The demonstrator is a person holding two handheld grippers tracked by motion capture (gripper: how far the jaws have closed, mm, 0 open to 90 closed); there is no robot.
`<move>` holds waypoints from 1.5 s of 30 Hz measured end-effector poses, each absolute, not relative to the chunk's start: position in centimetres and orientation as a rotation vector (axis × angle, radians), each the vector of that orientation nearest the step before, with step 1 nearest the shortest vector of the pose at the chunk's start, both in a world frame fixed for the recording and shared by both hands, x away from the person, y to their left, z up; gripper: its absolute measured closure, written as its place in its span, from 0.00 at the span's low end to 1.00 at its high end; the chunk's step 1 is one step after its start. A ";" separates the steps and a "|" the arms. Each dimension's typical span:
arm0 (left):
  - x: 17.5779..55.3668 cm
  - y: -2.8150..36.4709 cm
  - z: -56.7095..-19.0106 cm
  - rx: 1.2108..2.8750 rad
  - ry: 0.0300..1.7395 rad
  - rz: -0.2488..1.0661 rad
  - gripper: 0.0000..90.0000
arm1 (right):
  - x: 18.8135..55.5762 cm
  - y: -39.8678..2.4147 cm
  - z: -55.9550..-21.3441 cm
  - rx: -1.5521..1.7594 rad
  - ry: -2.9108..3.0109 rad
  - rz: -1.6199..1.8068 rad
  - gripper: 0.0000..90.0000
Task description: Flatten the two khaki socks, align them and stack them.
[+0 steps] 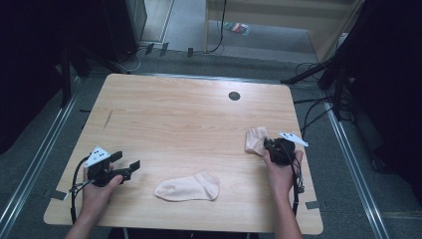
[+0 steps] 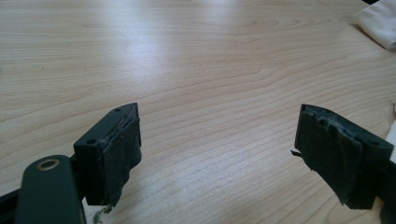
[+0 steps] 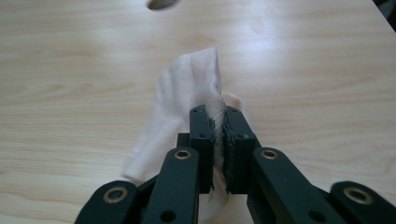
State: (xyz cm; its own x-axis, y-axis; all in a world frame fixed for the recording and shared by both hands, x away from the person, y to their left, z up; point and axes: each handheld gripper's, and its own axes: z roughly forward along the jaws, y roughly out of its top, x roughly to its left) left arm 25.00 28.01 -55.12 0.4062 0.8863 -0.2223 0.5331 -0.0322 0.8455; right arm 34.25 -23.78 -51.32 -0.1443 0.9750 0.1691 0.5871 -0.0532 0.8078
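The sock (image 3: 187, 93) I was working on sat near the table's right edge, bunched and partly lifted off the wood, and my right gripper (image 3: 219, 128) had its jaws pinched tight on a fold of the ribbed fabric, with nothing else caught between them. From the high view that same sock (image 1: 256, 139) showed just ahead of my right hand (image 1: 281, 172). The second sock (image 1: 188, 188) lay flat nearer the front edge, roughly midway between my hands and well apart from the first. My left gripper (image 1: 124, 167) rested low over the table (image 1: 189, 114) at the left, its jaws spread wide with only bare wood between the pads (image 2: 122, 154), holding nothing. To do this step well, I judged I should lift the pinched sock clear before carrying it, so the loose toe did not drag and fold under, then bring it across toward its mate slowly enough that the thin cloth did not slip from the bite. I thought the grip looked shallow, on one edge only, so a jerk could have pulled it free. My count: two socks, both pale pink; two grippers, one in each hand; one table with one dark round hole (image 1: 234, 95) near its far edge.
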 end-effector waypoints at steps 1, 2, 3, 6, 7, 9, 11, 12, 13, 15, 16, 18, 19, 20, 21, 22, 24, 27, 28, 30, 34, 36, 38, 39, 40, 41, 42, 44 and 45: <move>25.0 28.0 -55.1 1.698 1.252 0.459 0.16 | 34.2 -23.4 -50.9 1.658 1.760 1.107 0.94; 25.0 28.0 -55.1 1.698 1.253 0.459 0.16 | 34.1 -22.6 -50.1 1.645 1.777 1.123 0.94; 25.0 28.0 -55.1 1.699 1.253 0.460 0.16 | 34.1 -22.1 -49.7 1.636 1.788 1.134 0.95; 25.0 28.0 -55.1 1.698 1.253 0.460 0.16 | 34.1 -19.4 -48.3 1.590 1.847 1.190 0.95; 25.0 28.0 -55.1 1.698 1.252 0.460 0.16 | 34.1 -18.7 -48.1 1.571 1.859 1.207 0.95; 25.0 28.0 -55.1 1.698 1.253 0.461 0.16 | 34.1 -16.7 -47.5 1.554 1.894 1.238 0.95; 25.0 28.0 -55.1 1.698 1.253 0.459 0.17 | 34.0 -14.3 -47.0 1.515 1.938 1.284 0.95; 25.0 28.0 -55.1 1.695 1.254 0.460 0.17 | 34.0 -13.4 -46.8 1.503 1.954 1.299 0.95; 25.0 28.0 -55.1 1.693 1.253 0.460 0.16 | 34.0 -12.3 -46.5 1.487 1.974 1.320 0.95; 25.0 28.1 -55.1 1.691 1.250 0.460 0.16 | 33.7 -9.9 -45.9 1.434 2.018 1.382 0.95; 25.0 28.1 -55.1 1.690 1.250 0.460 0.16 | 33.5 -9.0 -45.5 1.414 2.032 1.421 0.95; 25.0 28.2 -55.1 1.681 1.251 0.456 0.16 | 33.2 -7.6 -44.8 1.385 2.051 1.514 0.94; 24.9 28.2 -55.1 1.681 1.251 0.453 0.17 | 33.0 -7.3 -44.6 1.378 2.049 1.534 0.94; 24.9 28.2 -55.1 1.679 1.250 0.452 0.17 | 32.8 -7.0 -44.4 1.368 2.046 1.571 0.94; 24.9 28.2 -55.1 1.679 1.249 0.452 0.17 | 32.6 -6.9 -44.2 1.376 2.051 1.611 0.94; 24.9 28.2 -55.1 1.680 1.248 0.451 0.17 | 32.5 -7.0 -44.3 1.384 2.057 1.633 0.94; 24.9 28.2 -55.1 1.685 1.247 0.450 0.17 | 32.5 -7.7 -44.9 1.421 2.061 1.654 0.94; 25.0 28.1 -55.1 1.686 1.250 0.455 0.17 | 33.3 -9.5 -47.5 1.515 2.073 1.583 0.94; 25.0 28.1 -55.1 1.688 1.249 0.457 0.17 | 33.6 -10.1 -48.4 1.551 2.088 1.553 0.94; 25.0 27.9 -55.1 1.692 1.249 0.461 0.17 | 34.1 -11.0 -50.0 1.589 2.117 1.471 0.94; 25.0 27.5 -55.1 1.719 1.238 0.491 0.20 | 34.6 -12.8 -52.6 1.596 2.120 1.326 0.94; 25.1 27.4 -55.0 1.726 1.241 0.501 0.21 | 34.8 -13.6 -53.4 1.582 2.107 1.256 0.92; 25.2 27.3 -54.9 1.728 1.250 0.511 0.22 | 34.9 -14.0 -53.7 1.558 2.062 1.162 0.81; 25.3 27.3 -54.9 1.728 1.257 0.517 0.23 | 34.9 -14.2 -53.8 1.554 2.026 1.112 0.74; 25.4 27.3 -54.8 1.722 1.267 0.518 0.24 | 34.9 -14.3 -53.8 1.547 2.004 1.083 0.67; 25.5 27.3 -54.8 1.716 1.273 0.518 0.24 | 35.0 -14.7 -53.8 1.542 1.966 1.069 0.61; 25.5 27.3 -54.8 1.716 1.273 0.518 0.25 | 35.0 -15.0 -53.6 1.553 1.942 1.084 0.58; 25.9 27.0 -54.5 1.688 1.262 0.514 0.26 | 34.9 -15.4 -53.2 1.545 1.897 1.102 0.59; 26.2 26.6 -54.3 1.689 1.253 0.521 0.26 | 34.9 -15.6 -53.0 1.549 1.880 1.110 0.62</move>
